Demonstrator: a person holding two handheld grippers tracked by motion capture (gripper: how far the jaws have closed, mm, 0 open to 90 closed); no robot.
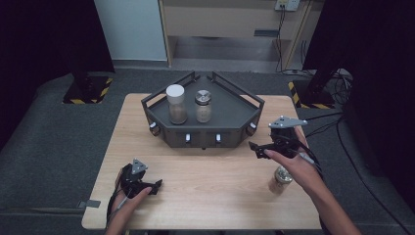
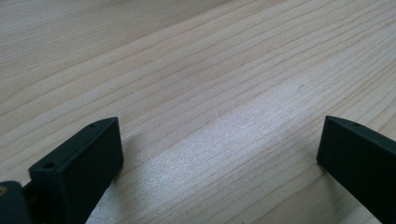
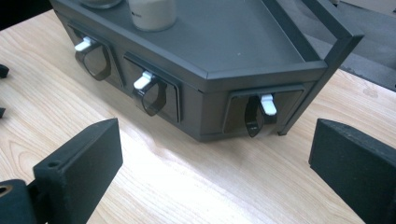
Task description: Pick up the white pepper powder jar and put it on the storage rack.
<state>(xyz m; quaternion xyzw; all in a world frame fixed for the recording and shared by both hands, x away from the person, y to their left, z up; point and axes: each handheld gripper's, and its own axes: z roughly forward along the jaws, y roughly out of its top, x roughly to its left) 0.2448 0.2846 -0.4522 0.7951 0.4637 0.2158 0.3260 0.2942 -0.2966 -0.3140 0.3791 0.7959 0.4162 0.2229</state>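
Observation:
A dark grey corner rack [image 1: 230, 105] stands at the back middle of the wooden table. On it are a white-lidded jar [image 1: 176, 104] and a silver-lidded jar [image 1: 203, 106]. A third jar [image 1: 280, 180] stands on the table at the front right, beside the person's right forearm. My right gripper [image 1: 256, 149] is open, a little above the table, off the rack's front right corner. In the right gripper view its jaws [image 3: 215, 144] face the rack [image 3: 243, 42] and a white-tabbed hook [image 3: 266, 105]. My left gripper [image 1: 156, 186] rests low at the front left, open over bare wood [image 2: 219, 140].
The rack's front faces carry several dark hooks with white tabs [image 1: 187, 138]. A raised rail [image 3: 322, 23] runs along the rack's sides. Grey floor surrounds the table [image 1: 205, 196]. Cables trail on the floor at the right [image 1: 337, 127].

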